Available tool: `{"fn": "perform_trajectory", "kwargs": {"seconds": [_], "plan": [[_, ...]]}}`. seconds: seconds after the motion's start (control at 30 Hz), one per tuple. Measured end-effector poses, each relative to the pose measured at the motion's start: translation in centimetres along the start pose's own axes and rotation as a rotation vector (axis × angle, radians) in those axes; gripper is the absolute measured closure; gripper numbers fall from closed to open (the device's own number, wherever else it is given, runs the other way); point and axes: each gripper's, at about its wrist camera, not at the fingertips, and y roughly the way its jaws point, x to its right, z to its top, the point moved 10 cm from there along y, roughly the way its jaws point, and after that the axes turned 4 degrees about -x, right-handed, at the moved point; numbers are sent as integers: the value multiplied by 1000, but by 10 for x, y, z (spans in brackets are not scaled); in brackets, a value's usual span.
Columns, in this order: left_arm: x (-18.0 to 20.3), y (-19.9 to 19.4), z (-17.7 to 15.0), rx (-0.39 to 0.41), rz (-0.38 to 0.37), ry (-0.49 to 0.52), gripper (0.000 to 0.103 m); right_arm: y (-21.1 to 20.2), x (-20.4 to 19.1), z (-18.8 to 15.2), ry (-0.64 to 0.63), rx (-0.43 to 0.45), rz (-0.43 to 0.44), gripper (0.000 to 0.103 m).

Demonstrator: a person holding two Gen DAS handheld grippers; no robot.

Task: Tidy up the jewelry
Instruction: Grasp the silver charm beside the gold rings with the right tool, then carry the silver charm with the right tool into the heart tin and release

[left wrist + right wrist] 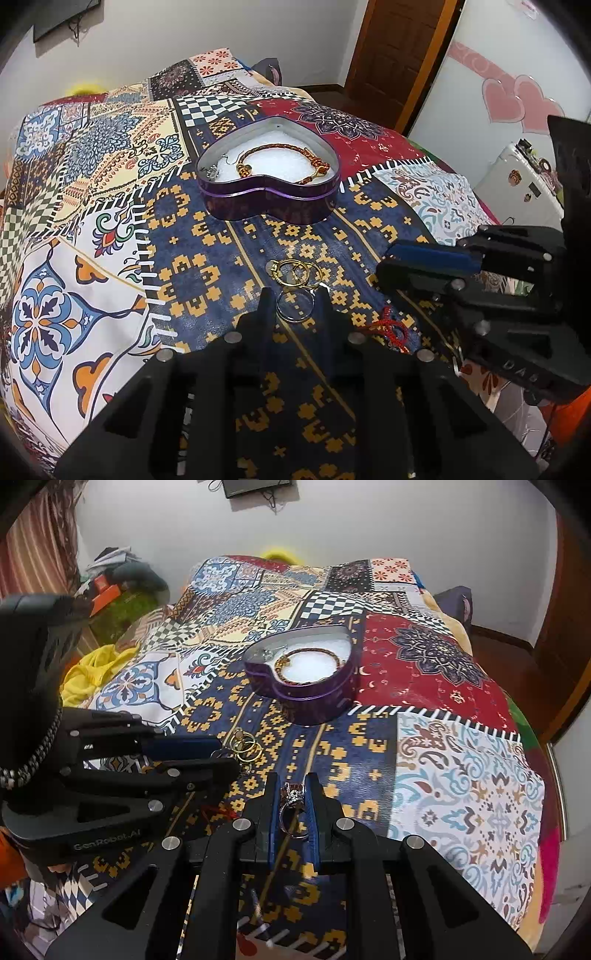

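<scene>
Patchwork cotton in navy, gold, red and cream covers the whole bed [461, 775], so small shiny pieces get lost in the print pretty easily.

Going left to right in the right wrist view: the left gripper [294, 295] comes in from the left side, low over the bedspread. In its own camera its fingers are spread, straddling a thin plain gold band ring [295, 308] that lies flat on the fabric, not yet pinched. Just past it sits a small cluster of linked gold rings [293, 275], and a bit of red knotted cord [393, 328] lies off to the right of that.

Centre, further back: the purple heart-shaped tin [306, 674] with white padding inside, already holding a braided brown-and-gold bracelet [280, 162] and a small silver piece at its left edge.

Then the right gripper [293, 808], clamped on a silver ring with a dark stone setting [293, 805], raised off the bed and short of the tin.

My take: carry that ring forward over the white padding, lower it close before letting go so it doesn't bounce out, and drop it clear of the bracelet. For the left, close slowly so the band doesn't skate away.
</scene>
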Motion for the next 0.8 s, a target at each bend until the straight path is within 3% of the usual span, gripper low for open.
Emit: {"fn": "perform_trajectory", "kwargs": {"seconds": [0.33, 0.8], "plan": [[3, -20, -2, 27, 5, -3, 82, -19, 5, 9, 24, 46, -17, 91], [4, -91, 25, 175, 39, -16, 82, -69, -2, 40, 18, 169, -31, 91]]}}
